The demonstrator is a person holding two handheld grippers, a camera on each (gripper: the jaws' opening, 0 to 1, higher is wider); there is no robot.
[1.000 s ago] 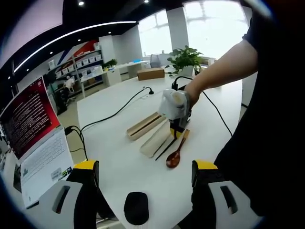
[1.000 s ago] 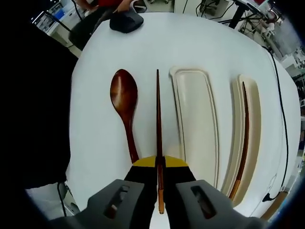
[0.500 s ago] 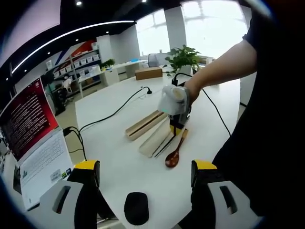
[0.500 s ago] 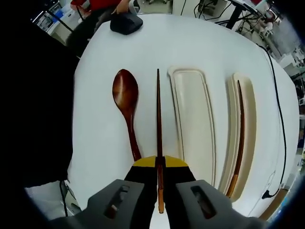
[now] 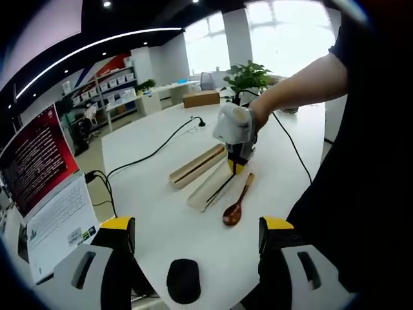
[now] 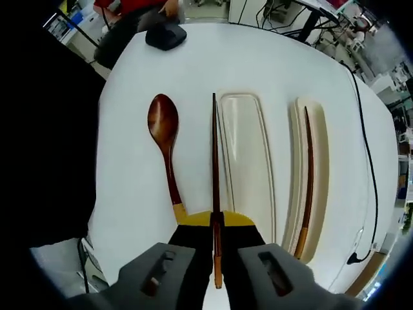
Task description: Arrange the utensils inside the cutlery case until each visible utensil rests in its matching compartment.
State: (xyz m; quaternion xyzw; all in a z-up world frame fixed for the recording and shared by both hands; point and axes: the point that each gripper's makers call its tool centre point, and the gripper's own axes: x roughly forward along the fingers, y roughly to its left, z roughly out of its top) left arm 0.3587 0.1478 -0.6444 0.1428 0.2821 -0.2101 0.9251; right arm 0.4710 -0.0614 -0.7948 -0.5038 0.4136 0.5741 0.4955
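My right gripper (image 6: 215,221) is shut on one end of a dark wooden chopstick (image 6: 214,152), which points away over the white table. Left of it lies a brown wooden spoon (image 6: 162,126). Right of it sits an empty cream case compartment (image 6: 245,161). Further right, a second cream compartment (image 6: 317,139) holds another chopstick (image 6: 306,168). In the left gripper view, a person's hand holds the right gripper (image 5: 235,166) above the near compartment (image 5: 208,188), with the spoon (image 5: 234,208) beside it and the far compartment (image 5: 197,166) behind. My left gripper (image 5: 197,227) stands open, well short of them.
A black mouse (image 5: 183,281) lies near the table's front edge, also seen as a mouse (image 6: 165,35). An open laptop (image 5: 45,194) stands at the left. Black cables (image 5: 151,154) cross the table. A cardboard box (image 5: 203,98) and a plant (image 5: 248,77) stand at the far end.
My right gripper has risen with the chopstick in it and drawn back, so spoon and compartments look smaller. The left gripper has stayed put.
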